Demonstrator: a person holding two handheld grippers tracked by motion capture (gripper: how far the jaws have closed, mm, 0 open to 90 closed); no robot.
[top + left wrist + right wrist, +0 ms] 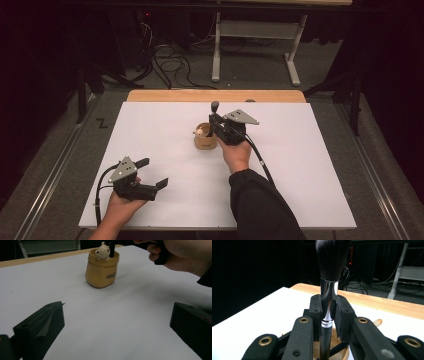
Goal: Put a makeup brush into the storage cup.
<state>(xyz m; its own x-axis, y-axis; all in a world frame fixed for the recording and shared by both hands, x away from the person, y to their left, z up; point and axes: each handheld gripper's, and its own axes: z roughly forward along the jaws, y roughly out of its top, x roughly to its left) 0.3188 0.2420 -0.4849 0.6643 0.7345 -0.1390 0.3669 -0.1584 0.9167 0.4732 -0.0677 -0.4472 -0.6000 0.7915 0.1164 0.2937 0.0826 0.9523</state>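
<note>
The right claw (216,121) has its jaws clamped on the silver neck of a makeup brush (329,277), which stands upright with its dark bristle head above the pads and its black handle running down into the little tan pot (205,138) directly beneath. That pot, shaped like a sack with a small cream bear (103,250) peeking over its rim, sits just under and to the near-left of this claw, so the rim and the bear are the things closest to the brush handle on its way down. Beyond the claw the white sheet (300,165) runs a short way to a strip of bare wood (170,95) at the far table edge, and past that lie loose cables (175,65) and the legs of a pale stand (292,65) on the floor. To the claw's right the sheet is bare all the way out to its edge. The left claw (154,173) rests well apart, toward the near-left corner of the sheet, its jaws spread wide with nothing between them; in its own view the pot stands ahead across an open stretch of white, with the right hand (180,257) just beside the pot. The black cable (260,157) from the right claw trails back along the dark sleeve (260,205).
</note>
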